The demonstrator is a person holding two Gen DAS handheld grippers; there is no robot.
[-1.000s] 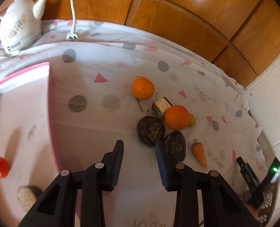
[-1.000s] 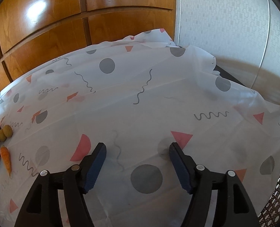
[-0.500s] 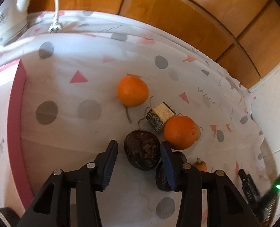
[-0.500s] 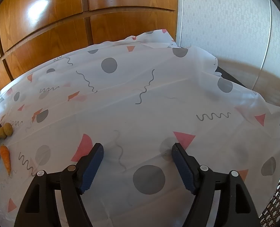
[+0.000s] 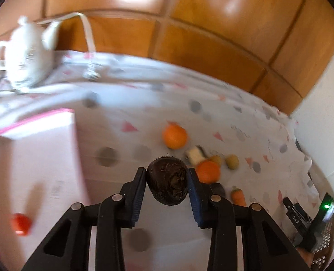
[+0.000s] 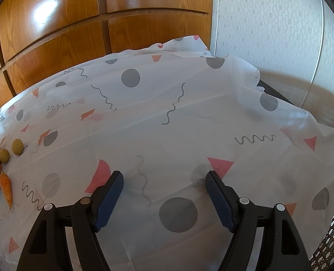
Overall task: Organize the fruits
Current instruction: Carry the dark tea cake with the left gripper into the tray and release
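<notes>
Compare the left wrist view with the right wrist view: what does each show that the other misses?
Only the left wrist view shows the left gripper shut on a dark round fruit, the pink tray with a red tomato, and the white kettle. Only the right wrist view shows the right gripper, open and empty. Both show the carrot, oranges and patterned cloth.

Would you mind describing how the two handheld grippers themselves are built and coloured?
Both look alike. The left gripper and right gripper have matte black angular arms with triangular cut-outs and round silver rivets at the joints. Each finger ends in a dark blue ribbed pad. No cables, sleeves or markings show on them.
</notes>
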